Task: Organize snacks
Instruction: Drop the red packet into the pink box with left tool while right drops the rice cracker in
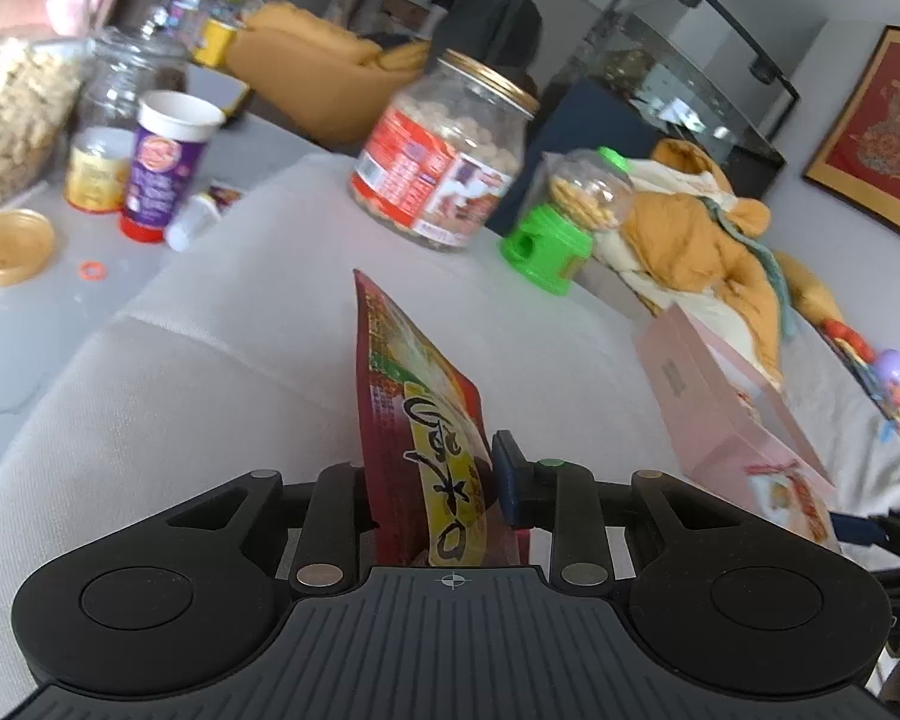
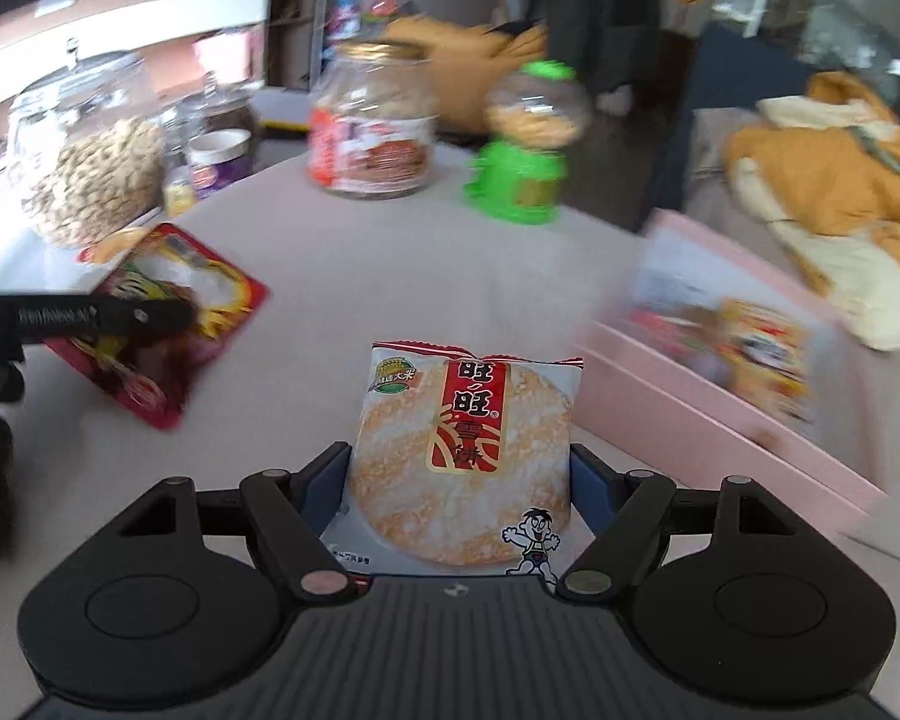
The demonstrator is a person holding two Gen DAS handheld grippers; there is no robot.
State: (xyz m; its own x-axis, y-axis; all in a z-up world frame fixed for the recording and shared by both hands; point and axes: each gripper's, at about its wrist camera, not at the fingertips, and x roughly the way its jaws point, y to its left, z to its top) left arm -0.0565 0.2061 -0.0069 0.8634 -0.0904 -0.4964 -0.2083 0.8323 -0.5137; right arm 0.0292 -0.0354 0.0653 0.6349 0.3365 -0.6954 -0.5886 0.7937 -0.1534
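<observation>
A red snack packet (image 1: 426, 420) stands edge-on between the fingers of my left gripper (image 1: 429, 468), which is shut on it above the white cloth. The right wrist view shows that same packet (image 2: 210, 294) at the left, tilted, with a black finger (image 2: 102, 317) of the left gripper across it. My right gripper (image 2: 459, 462) is shut on a white rice-cracker packet (image 2: 462, 456), its blue pads against both sides. An open pink box (image 2: 690, 414) with several packets inside lies to the right, blurred here and sharper in the left wrist view (image 1: 696, 396).
At the back stand a red-labelled jar (image 1: 444, 162), a green candy dispenser (image 1: 561, 222), a big peanut jar (image 1: 12, 114), a purple cup (image 1: 162, 162) and a gold lid (image 1: 9, 246). An orange garment (image 1: 702, 240) lies beyond the box. The white cloth (image 1: 240, 330) covers the table.
</observation>
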